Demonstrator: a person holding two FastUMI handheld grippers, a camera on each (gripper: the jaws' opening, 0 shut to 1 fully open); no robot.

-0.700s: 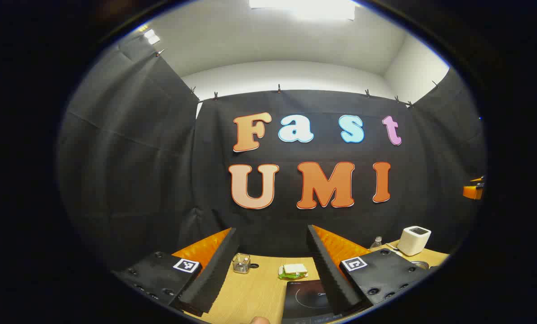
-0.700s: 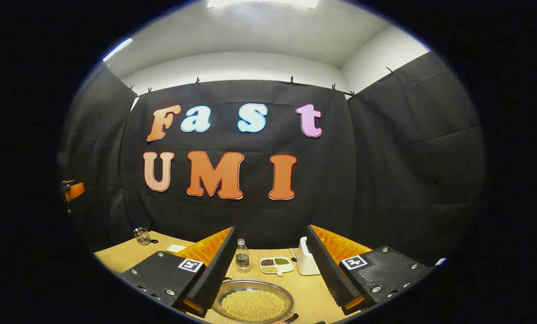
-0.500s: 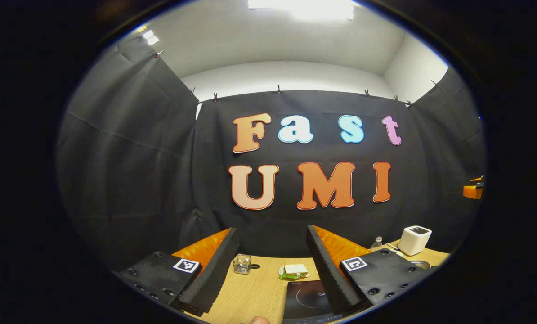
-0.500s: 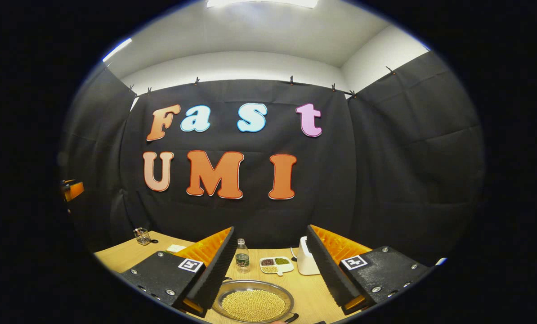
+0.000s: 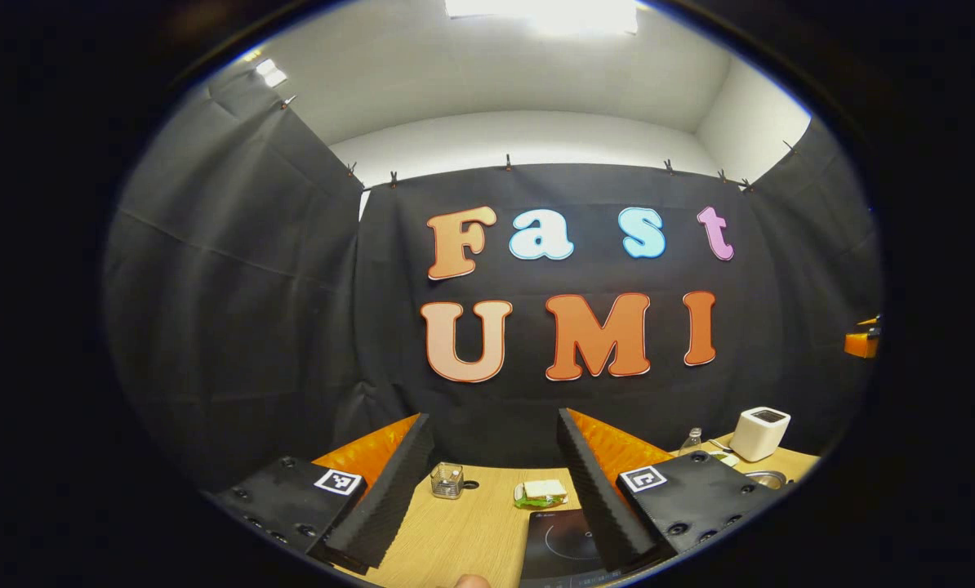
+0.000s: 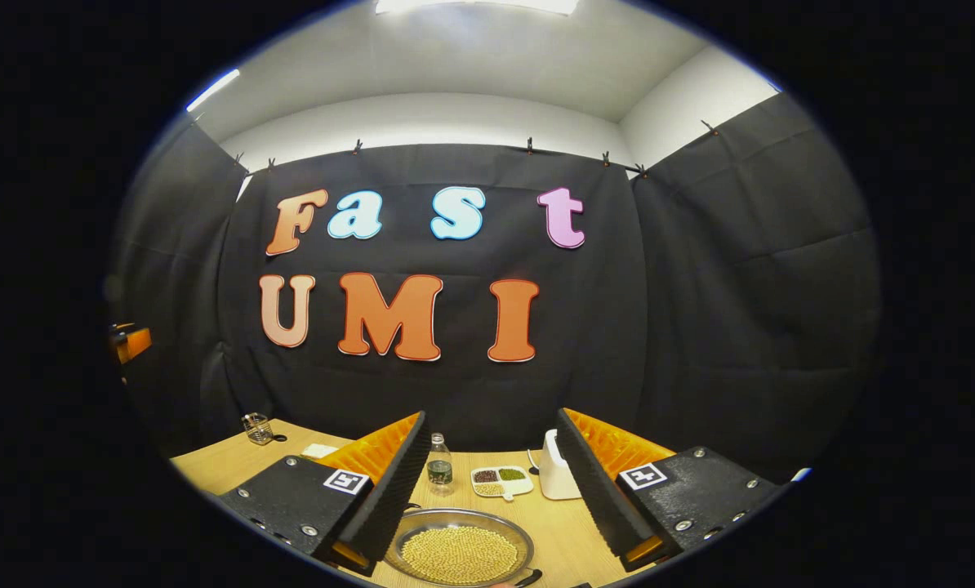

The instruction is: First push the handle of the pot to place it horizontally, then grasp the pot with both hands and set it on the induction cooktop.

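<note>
Hovering above the wooden table (image 6: 234, 461), right gripper (image 6: 491, 469) has fingers spread wide w/ nothing betw. them; the pot (image 6: 458, 553), full of yellow beans, sits just below and ahead. Left gripper (image 5: 496, 474) likewise wide open, empty, w/ the induction cooktop (image 5: 557, 539) under its right finger. Small glass jar (image 5: 447, 480) and white appliance (image 5: 762, 433) stand farther back.

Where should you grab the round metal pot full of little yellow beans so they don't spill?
Probably by its two side handles, one gripper from each side. The pot is wide, shallow, open-topped and heaped with beans, so a one-sided lift would likely tip it. A dark handle pokes out at its near right edge; the opposite handle is hidden. The right gripper is open above it.
</note>
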